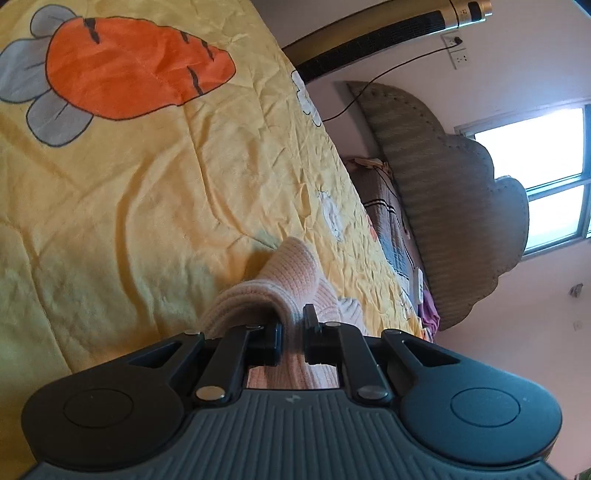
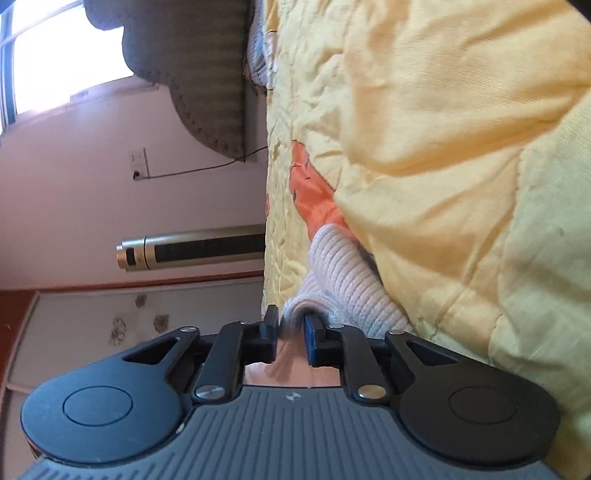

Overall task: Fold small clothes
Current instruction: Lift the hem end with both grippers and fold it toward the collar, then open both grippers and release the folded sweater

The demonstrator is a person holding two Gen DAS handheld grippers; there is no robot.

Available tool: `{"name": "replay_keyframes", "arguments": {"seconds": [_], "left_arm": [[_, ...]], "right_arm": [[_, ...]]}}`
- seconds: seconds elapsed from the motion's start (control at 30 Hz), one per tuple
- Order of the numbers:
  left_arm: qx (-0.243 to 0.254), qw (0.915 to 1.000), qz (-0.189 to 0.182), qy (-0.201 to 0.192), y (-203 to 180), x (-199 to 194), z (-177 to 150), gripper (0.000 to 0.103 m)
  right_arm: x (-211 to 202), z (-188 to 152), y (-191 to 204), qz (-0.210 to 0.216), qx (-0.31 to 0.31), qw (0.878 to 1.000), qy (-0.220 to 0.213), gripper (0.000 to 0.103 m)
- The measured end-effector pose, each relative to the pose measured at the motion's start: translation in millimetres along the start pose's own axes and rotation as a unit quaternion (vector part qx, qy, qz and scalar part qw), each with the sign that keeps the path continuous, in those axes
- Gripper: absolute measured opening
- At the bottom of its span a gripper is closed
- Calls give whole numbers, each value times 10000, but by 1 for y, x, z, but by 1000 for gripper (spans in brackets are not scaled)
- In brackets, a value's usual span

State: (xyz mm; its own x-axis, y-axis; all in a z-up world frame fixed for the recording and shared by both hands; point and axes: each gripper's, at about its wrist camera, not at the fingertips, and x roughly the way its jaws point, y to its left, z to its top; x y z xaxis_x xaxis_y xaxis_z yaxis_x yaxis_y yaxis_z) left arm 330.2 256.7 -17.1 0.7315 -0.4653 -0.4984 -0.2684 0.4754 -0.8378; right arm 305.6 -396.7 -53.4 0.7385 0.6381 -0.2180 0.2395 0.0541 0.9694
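Wrinkled yellow quilted bedspread (image 1: pixel 147 221) with an orange carrot print (image 1: pixel 136 70) fills both views, a grey padded scalloped headboard (image 1: pixel 450 206) at 3 o'clock and a silver tower fan (image 1: pixel 388 33) at 1 o'clock in the left wrist view. Pale pink ribbed knit garment (image 1: pixel 280 280) lies on the bedspread at 6 o'clock, bunched up against both tools. Left gripper (image 1: pixel 293 325) fingers clamped on a fold of the garment; right gripper (image 2: pixel 291 325) fingers slightly apart with the knit cuff (image 2: pixel 343 277) between them, contact with the pads unclear.
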Motion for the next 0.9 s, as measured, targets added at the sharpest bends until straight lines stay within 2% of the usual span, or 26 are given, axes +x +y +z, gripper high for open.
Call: {"name": "replay_keyframes", "arguments": {"seconds": [0.07,0.13,0.17,0.2,0.23,0.3,0.33,0.37,0.4,0.43,0.47,0.5,0.53,0.57,0.63,0.7,0.73,0.77,0.8,0.83,0.87,0.9], "left_arm": [[-2,10000,-61,46,0,0,0,14],[29,9998,-202,66,-7,-6,1,33],[115,9995,-298,-36,-14,-13,3,41],[238,9987,-420,-160,-21,-22,4,64],[431,9970,-551,-341,-31,-33,5,82],[1117,9894,-548,-753,-51,-51,2,83],[1672,9815,-163,-913,-67,-55,-2,84],[2262,9674,488,-1031,-83,-53,-8,84],[2736,9506,1023,-1051,-95,-47,-15,83],[3132,9355,1333,-951,-103,-38,-23,83],[3406,9247,1519,-771,-107,-26,-31,83],[3540,9187,1645,-592,-108,-15,-36,83],[3619,9142,1771,-434,-109,-3,-41,83],[3662,9103,1904,-314,-108,9,-43,83],[3682,9025,2224,-203,-106,31,-45,83],[3638,9012,2355,30,-101,48,-48,83],[3680,8988,2379,62,-99,51,-52,83],[3778,8947,2383,69,-101,54,-55,83],[3871,8907,2381,75,-102,55,-57,83],[3881,8901,2386,108,-103,56,-57,83],[3833,8922,2385,154,-102,56,-55,82],[3763,8955,2372,168,-101,55,-52,70]], "right_arm": [[2,-2,-2,-52,-113,9999,49,23],[3,-5,4,-177,-367,9991,100,24],[3,-6,8,-215,-447,9987,107,28],[-1,-6,15,-228,-541,9983,58,35],[-6,-5,22,-182,-659,9976,-91,38],[-21,-4,36,36,-855,9949,-541,60],[-28,-2,44,210,-977,9928,-663,62],[-30,-1,53,249,-1160,9907,-665,61],[-29,0,63,73,-1440,9879,-578,61],[-25,-1,75,-255,-1836,9815,-478,61],[-20,-5,86,-645,-2319,9697,-409,61],[-14,-11,96,-1047,-2851,9521,-353,61],[-4,-19,104,-1435,-3385,9297,-234,61],[5,-25,108,-1674,-3714,9132,-32,61],[27,-35,109,-1962,-4037,8927,403,59],[44,-41,105,-2221,-4263,8749,586,59],[50,-43,103,-2343,-4331,8679,651,57],[55,-43,100,-2385,-4343,8661,664,45],[58,-45,98,-2359,-4383,8644,718,23],[58,-47,96,-2233,-4426,8650,781,16],[58,-49,95,-2232,-4472,8628,760,16],[59,-49,95,-2283,-4527,8585,771,16]]}}
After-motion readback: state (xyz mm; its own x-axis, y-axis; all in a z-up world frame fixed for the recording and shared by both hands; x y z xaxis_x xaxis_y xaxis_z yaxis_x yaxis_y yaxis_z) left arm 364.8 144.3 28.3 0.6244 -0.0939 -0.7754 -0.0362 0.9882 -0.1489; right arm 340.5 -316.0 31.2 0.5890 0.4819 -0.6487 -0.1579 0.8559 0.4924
